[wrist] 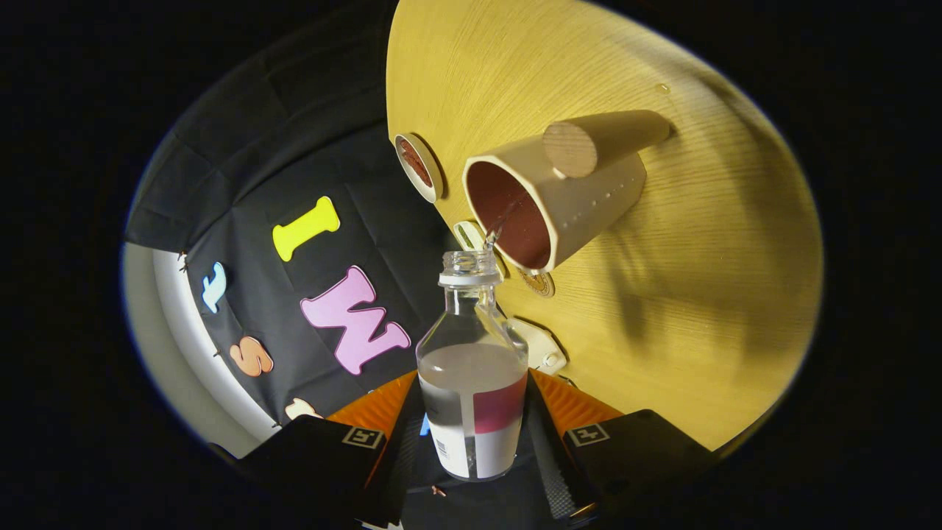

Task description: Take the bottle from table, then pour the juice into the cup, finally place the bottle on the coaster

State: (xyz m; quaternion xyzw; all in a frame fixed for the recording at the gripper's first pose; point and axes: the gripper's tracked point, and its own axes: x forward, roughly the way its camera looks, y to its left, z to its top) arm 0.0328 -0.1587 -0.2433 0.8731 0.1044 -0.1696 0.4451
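Fingers [471, 442] clamp bottle [472, 368] — pouring into cup [548, 199].

Tongs [471, 442] clamping bottle [472, 368] above cup [544, 206]

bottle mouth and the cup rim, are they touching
Apart. The gripper view shows the bottle, held between the fingers, with its mouth short of the cup rim; table shows in the gap, crossed by a thin stream.

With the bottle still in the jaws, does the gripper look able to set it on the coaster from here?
Probably yes. The gripper is shut on the bottle, which is tilted, pouring into the cup. The round coaster lies bare on the table just below the cup's mouth.
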